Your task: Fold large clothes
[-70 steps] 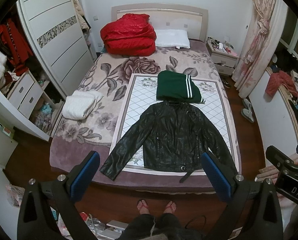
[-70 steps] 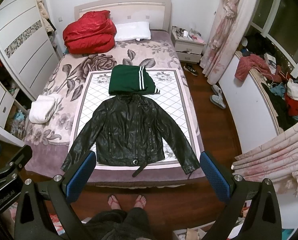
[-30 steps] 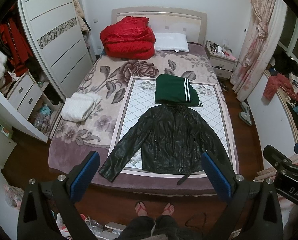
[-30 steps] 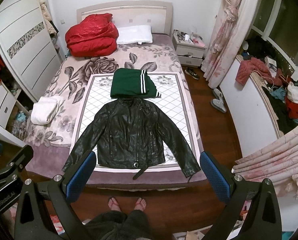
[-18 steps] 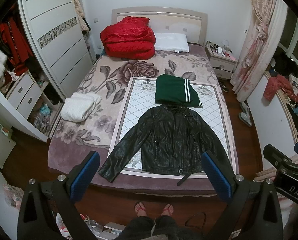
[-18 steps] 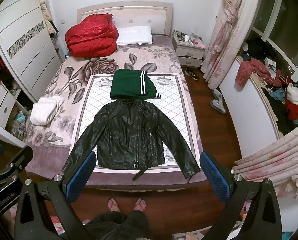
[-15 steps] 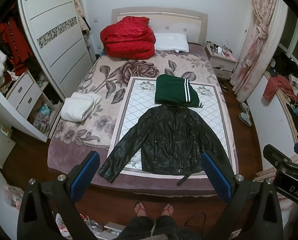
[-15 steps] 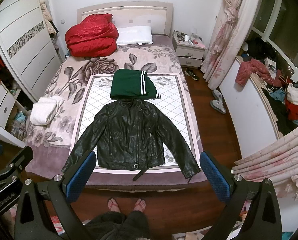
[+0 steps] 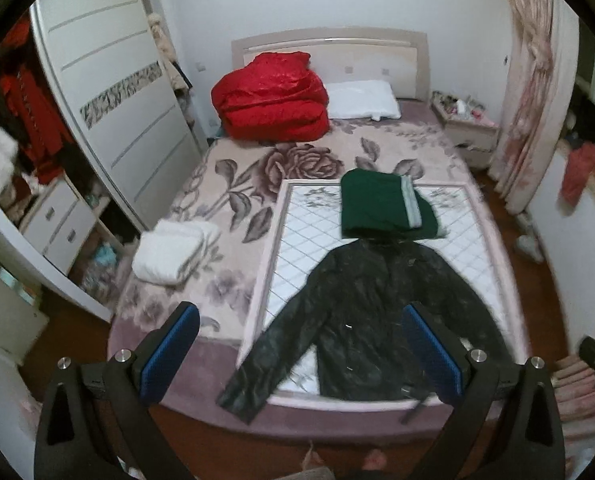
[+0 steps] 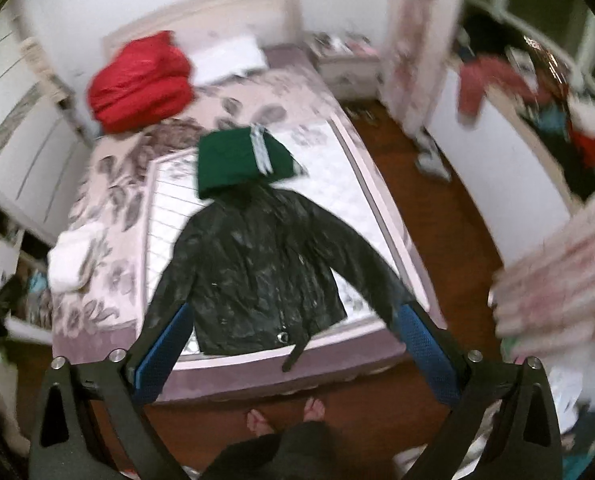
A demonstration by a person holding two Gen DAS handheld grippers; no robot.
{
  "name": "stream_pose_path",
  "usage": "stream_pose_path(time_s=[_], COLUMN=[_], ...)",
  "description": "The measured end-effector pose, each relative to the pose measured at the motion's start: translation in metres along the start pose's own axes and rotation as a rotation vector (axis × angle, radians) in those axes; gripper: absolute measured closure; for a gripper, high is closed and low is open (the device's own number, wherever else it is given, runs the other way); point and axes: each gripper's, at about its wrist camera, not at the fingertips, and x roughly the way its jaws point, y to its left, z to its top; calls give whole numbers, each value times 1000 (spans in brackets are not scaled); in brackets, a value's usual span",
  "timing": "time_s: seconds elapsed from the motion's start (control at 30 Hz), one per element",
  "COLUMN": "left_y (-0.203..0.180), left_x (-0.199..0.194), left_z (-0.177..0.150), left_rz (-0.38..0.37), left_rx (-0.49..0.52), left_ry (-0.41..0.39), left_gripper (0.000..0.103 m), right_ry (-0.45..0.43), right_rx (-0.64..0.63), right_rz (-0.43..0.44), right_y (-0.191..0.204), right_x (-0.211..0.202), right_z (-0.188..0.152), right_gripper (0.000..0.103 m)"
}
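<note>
A black leather jacket (image 9: 373,312) lies spread flat, sleeves out, on a white quilted mat (image 9: 297,240) at the foot of the bed; it also shows in the right wrist view (image 10: 253,272). A folded green garment with white stripes (image 9: 385,204) (image 10: 241,160) lies just beyond its collar. My left gripper (image 9: 301,356) is open and empty, above the bed's near edge over the left sleeve. My right gripper (image 10: 293,356) is open and empty, above the jacket's hem. Both views are motion-blurred.
A red quilt (image 9: 273,100) and white pillow (image 9: 361,100) lie at the headboard. A folded white garment (image 9: 169,252) sits at the bed's left edge. A wardrobe (image 9: 113,112) stands left, a nightstand (image 9: 469,128) and curtains (image 9: 533,92) right. My feet (image 10: 281,416) stand on the wood floor.
Both grippers have swung toward the bed and tilted; the jacket now looms larger in both views, and the right view has rotated. The jacket has not moved.
</note>
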Motion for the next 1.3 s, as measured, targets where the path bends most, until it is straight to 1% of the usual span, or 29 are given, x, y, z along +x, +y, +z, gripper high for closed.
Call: stream_pose_path(time_s=[0.03, 0.07, 0.1, 0.13, 0.2, 0.23, 0.33, 0.4, 0.43, 0.5, 0.53, 0.6, 0.63, 0.7, 0.73, 0.77, 0.8, 0.83, 0.87, 0.9, 0.93, 1.03, 1.07, 1.1, 1.13, 1.17, 1.2, 1.23, 1.3], left_y=[-4, -16, -28, -31, -51, -64, -96, -109, -118, -136, -142, -158, -164, -177, -181, -187, -195, -200, -205, -209, -213, -221, -223, -225, -227, -228, -228, -227, -225], left_x=[16, 36, 57, 73, 120, 141, 199, 229, 248, 285, 301, 336, 348, 374, 380, 391, 398, 404, 411, 416, 422, 438, 445, 453, 456, 461, 466, 470, 479], left_z=[-1, -4, -9, -13, -26, -32, -52, -64, -70, -86, -94, -111, -116, -126, -128, -131, -133, -134, -136, -137, -136, -137, -137, -138, -138, -138, -138, -137, -135], left_rz=[0, 13, 22, 16, 22, 24, 49, 51, 54, 57, 61, 76, 78, 73, 67, 56, 47, 35, 27, 24, 19, -3, -9, -11, -12, -17, -17, -19, -25], left_rx=[12, 28, 41, 46, 61, 72, 103, 106, 108, 113, 116, 126, 130, 135, 136, 142, 149, 157, 170, 184, 192, 198, 196, 193, 189, 181, 174, 168, 152], left_ry=[4, 13, 32, 49, 105, 138, 212, 247, 270, 318, 341, 389, 407, 451, 459, 469, 470, 467, 465, 465, 465, 472, 473, 477, 477, 474, 470, 468, 472], left_gripper=[0, 0, 0, 0, 0, 0, 0, 0, 0, 0, 0, 0, 0, 0, 0, 0, 0, 0, 0, 0, 0, 0, 0, 0, 0, 0, 0, 0, 0], right_ry=[11, 39, 69, 109, 196, 221, 295, 317, 323, 332, 338, 337, 330, 283, 241, 189, 109, 82, 57, 37, 42, 16, 0, -23, -43, -66, -75, -76, -96], right_rx=[26, 77, 118, 174, 325, 396, 599, 729, 765, 904, 941, 1070, 1117, 1226, 1273, 1307, 1343, 1356, 1377, 1394, 1400, 1452, 1459, 1454, 1444, 1432, 1414, 1410, 1394], right_rz=[-5, -10, -17, -15, 39, 69, 154, 187, 188, 210, 213, 254, 276, 335, 358, 356, 322, 305, 295, 309, 311, 361, 376, 375, 366, 351, 326, 316, 232], right_y=[-11, -29, -43, -61, -107, -127, -178, -215, -224, -252, -259, -274, -276, -286, -289, -292, -296, -299, -299, -301, -303, -302, -303, -300, -303, -301, -300, -302, -303], right_x=[15, 45, 72, 104, 178, 207, 296, 365, 382, 442, 458, 508, 524, 555, 561, 562, 559, 559, 557, 564, 572, 597, 598, 599, 598, 595, 596, 596, 587], right_z=[-7, -11, -15, -20, -40, -57, -88, -113, -122, -148, -155, -177, -180, -191, -193, -194, -192, -191, -188, -187, -185, -180, -175, -165, -156, -148, -137, -134, -109], right_gripper=[11, 21, 27, 28, 27, 27, 27, 27, 27, 27, 27, 27, 27, 27, 30, 47, 70, 75, 75, 75, 75, 60, 48, 48, 53, 87, 100, 100, 100])
